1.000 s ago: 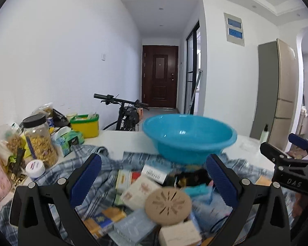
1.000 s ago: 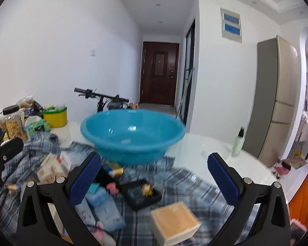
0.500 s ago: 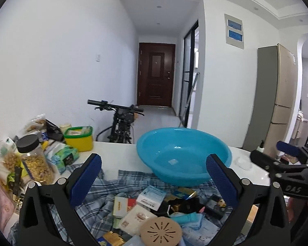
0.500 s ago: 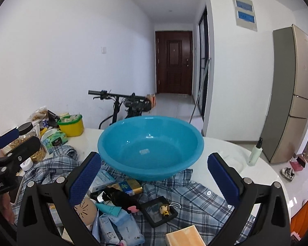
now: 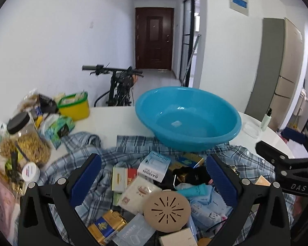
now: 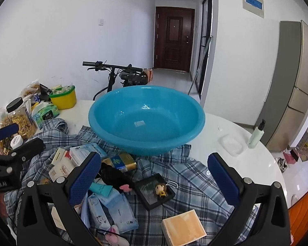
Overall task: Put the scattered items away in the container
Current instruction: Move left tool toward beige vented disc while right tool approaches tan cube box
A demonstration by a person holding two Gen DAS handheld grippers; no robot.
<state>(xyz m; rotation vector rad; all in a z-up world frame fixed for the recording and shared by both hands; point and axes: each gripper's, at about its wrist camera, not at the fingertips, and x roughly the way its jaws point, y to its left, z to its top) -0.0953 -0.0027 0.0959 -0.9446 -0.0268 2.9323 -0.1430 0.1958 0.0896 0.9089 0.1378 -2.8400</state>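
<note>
White table (image 6: 256, 164) w/ plaid shirt (image 6: 195, 176), basin (image 6: 146, 121)

The left tool (image 5: 153, 181) hangs with its two blue fingers (image 5: 86, 176) wide apart and nothing between them. Under it a pile of small things lies on a blue checked shirt (image 5: 88, 155): a round tan lid with slits (image 5: 166, 211), a white box (image 5: 154, 165), a teal tube (image 5: 192, 190) and a blue and gold packet (image 5: 106, 226). Behind the pile sits a big blue bowl (image 5: 187, 119) on the white worktop (image 5: 113, 119). It is empty. A jar with a black lid (image 5: 23, 135) stands at the left. The right tool (image 5: 285, 164) shows at the right edge.
</note>
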